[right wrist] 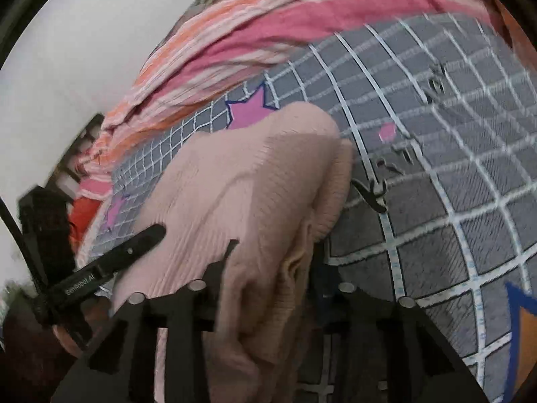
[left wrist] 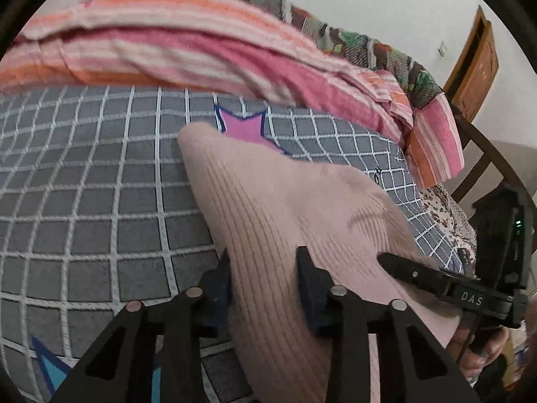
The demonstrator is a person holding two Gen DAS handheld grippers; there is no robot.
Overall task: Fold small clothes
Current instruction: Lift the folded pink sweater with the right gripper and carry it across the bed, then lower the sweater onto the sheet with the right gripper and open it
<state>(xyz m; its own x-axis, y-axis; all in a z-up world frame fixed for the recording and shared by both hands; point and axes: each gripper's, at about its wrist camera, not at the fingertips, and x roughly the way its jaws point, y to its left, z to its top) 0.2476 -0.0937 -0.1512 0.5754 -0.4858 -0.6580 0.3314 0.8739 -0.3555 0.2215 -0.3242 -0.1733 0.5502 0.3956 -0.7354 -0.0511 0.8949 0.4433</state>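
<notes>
A pale pink ribbed knit garment (left wrist: 285,208) lies folded on a grey checked bedsheet (left wrist: 84,201) with star prints. My left gripper (left wrist: 265,268) is shut on its near left edge, cloth filling the gap between the fingers. In the right wrist view the same garment (right wrist: 241,181) is bunched, and my right gripper (right wrist: 272,258) is shut on its near right edge. Each gripper shows in the other's view: the right one (left wrist: 419,272) at the garment's right side, the left one (right wrist: 134,245) at its left side.
A pink and orange striped blanket (left wrist: 201,47) is heaped along the far side of the bed, with a patterned quilt (left wrist: 369,43) behind it. A wooden bed frame (left wrist: 483,147) and a door (left wrist: 476,74) stand at the right. White wall behind.
</notes>
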